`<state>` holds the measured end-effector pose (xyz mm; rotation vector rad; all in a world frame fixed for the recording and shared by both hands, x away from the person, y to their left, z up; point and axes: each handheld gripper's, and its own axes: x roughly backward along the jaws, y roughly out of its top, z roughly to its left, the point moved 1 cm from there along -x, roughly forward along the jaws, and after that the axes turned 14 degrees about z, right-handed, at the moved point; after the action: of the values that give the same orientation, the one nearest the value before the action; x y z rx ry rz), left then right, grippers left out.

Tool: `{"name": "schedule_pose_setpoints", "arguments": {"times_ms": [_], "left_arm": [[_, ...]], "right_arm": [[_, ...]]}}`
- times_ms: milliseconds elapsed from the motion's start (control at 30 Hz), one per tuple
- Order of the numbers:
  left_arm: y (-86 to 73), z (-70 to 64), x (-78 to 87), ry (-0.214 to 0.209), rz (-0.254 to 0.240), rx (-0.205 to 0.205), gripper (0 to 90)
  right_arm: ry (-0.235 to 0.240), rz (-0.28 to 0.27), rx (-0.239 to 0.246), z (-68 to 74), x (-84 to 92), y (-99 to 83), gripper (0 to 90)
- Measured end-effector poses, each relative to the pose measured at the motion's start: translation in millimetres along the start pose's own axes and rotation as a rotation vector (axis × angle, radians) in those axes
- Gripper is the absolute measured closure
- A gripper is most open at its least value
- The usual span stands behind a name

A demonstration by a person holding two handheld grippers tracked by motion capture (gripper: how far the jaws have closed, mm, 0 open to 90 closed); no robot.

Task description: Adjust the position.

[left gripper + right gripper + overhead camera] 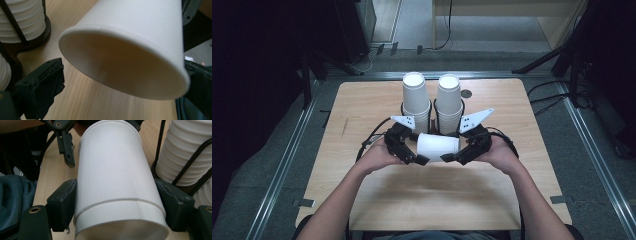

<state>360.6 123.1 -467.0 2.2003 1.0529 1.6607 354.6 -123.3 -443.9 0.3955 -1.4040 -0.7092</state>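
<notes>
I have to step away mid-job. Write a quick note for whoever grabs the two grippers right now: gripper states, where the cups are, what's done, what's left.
Right gripper: shut on the paper cup, fingers pressing its sides near the base; cup held sideways above the table.
Left gripper: open around the cup's open mouth, left finger apart from the rim.
Two cup stacks stand upside down in wire holders at the table's far side.
Done: one cup is off the stacks.
Left: probably close the left gripper on the rim, then place the cup.

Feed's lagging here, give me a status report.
Right gripper clamped on paper cup, held sideways. Left gripper open around its mouth. Cup stacks close behind.
</notes>
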Motion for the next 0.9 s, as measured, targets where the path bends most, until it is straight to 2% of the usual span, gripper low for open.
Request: {"name": "schedule_pose_setpoints", "arguments": {"times_ms": [133, 167, 233, 333, 367, 400, 467, 600, 700, 733, 767, 800, 833, 900], "left_arm": [[2.4, -3.9, -5.2, -0.001, 0.010, -0.022, 0.0], [3.8, -5.9, -7.0, -0.009, 0.007, -0.040, 0.0], [4.8, -7.0, -7.0, -0.013, -0.013, -0.051, 0.0], [4.4, -5.9, -3.4, -0.034, -0.042, -0.058, 4.0], [4.4, -5.9, -3.4, -0.034, -0.042, -0.058, 4.9], [3.3, -6.3, -1.1, -0.029, -0.041, -0.082, 6.2], [3.4, -7.0, -0.2, -0.026, -0.038, -0.085, 7.0], [4.2, -8.4, 0.2, -0.013, -0.017, -0.094, 9.1], [4.2, -8.7, -0.2, 0.002, 0.008, -0.102, 9.9], [4.0, -8.8, -0.8, 0.027, 0.041, -0.099, 10.0], [4.0, -8.7, -0.9, 0.033, 0.061, -0.100, 10.0], [4.0, -8.7, -0.9, 0.033, 0.061, -0.100, 10.0], [3.8, -9.2, -0.1, 0.050, 0.078, -0.101, 10.0], [4.1, -8.6, 2.3, 0.061, 0.096, -0.100, 10.0]], "right_arm": [[0.019, -0.048, 0.006, 0.5, 3.4, 1.6, 23.2], [0.030, -0.054, 0.004, 0.9, 3.6, 2.0, 23.2], [0.047, -0.066, 0.009, 1.4, 2.9, 2.7, 23.2], [0.057, -0.065, 0.014, 1.9, 0.3, 3.5, 23.3], [0.057, -0.065, 0.014, 1.9, 0.3, 3.5, 23.3], [0.072, -0.069, 0.006, 0.9, -0.1, 2.8, 23.6], [0.077, -0.069, 0.007, 0.7, -0.2, 2.4, 23.6], [0.081, -0.052, 0.010, 0.4, -1.0, 1.8, 23.5], [0.087, -0.039, -0.008, -0.2, -2.5, 2.1, 21.9], [0.108, -0.018, -0.022, -0.3, -4.6, 3.2, 13.9], [0.106, 0.003, -0.022, -0.1, -6.0, 3.5, 13.6], [0.106, 0.003, -0.022, -0.1, -6.0, 3.5, 13.6], [0.082, 0.040, -0.022, 1.0, -8.4, 3.2, 13.6], [0.071, 0.068, -0.023, 1.0, -10.5, 2.3, 13.6]]}}
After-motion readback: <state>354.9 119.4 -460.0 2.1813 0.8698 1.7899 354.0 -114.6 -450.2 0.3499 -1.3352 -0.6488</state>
